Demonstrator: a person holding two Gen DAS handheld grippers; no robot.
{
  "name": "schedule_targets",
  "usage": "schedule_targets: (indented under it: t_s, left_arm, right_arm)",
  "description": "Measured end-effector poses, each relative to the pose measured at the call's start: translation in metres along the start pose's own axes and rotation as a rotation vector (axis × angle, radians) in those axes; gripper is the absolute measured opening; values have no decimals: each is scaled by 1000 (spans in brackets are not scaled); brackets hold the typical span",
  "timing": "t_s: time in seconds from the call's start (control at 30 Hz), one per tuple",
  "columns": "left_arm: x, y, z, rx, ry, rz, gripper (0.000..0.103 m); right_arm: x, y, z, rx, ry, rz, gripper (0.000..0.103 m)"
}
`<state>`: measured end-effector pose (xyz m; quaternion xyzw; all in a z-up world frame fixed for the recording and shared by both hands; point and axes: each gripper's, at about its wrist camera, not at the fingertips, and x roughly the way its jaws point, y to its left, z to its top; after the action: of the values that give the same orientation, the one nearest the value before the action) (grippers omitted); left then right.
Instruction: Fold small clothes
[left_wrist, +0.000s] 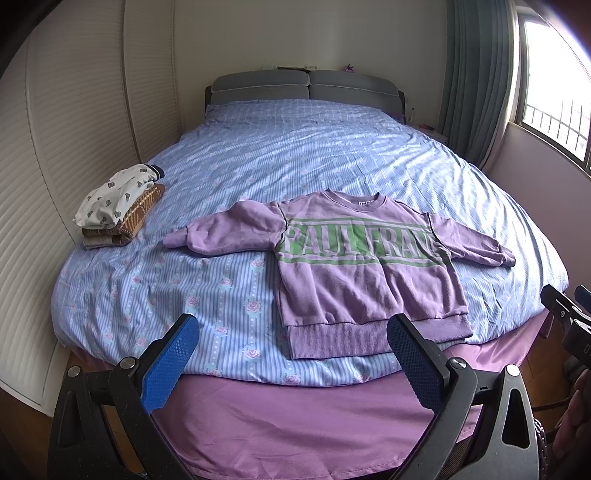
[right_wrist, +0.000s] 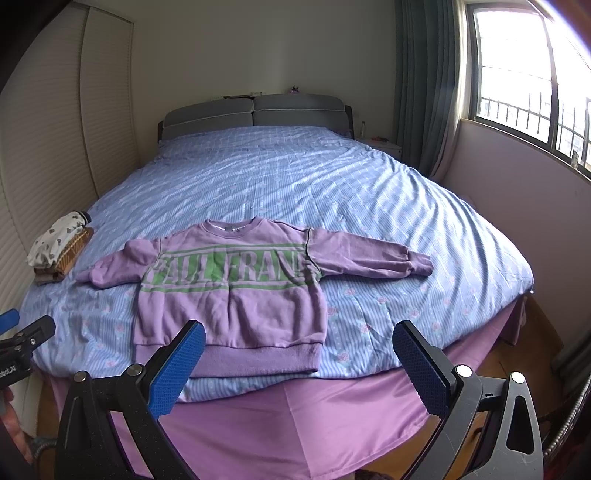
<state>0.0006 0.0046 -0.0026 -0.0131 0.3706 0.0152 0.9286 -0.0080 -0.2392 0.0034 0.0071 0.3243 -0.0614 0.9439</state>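
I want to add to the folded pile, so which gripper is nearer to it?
Left. The left gripper sits at the bed's foot, pile ahead-left; the right gripper is farther right, beyond the sweatshirt.

Lilac sweatshirt (left_wrist: 365, 280) – green lettering, blue striped floral duvet (left_wrist: 229, 295)

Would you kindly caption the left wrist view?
Open left gripper faces a purple sweatshirt spread flat on the bed, folded clothes stacked nearby.

Matt fleecy cloth sweatshirt (left_wrist: 365, 273) on crinkled cotton-like quilt (left_wrist: 295, 158).
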Motion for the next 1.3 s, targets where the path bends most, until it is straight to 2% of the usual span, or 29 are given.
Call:
schedule_targets:
  t_s: [1.3]
  left_arm:
    - [4,2,-3,3,1,3,103]
  right_arm:
    - [3,0,-2,8,9,-1,103]
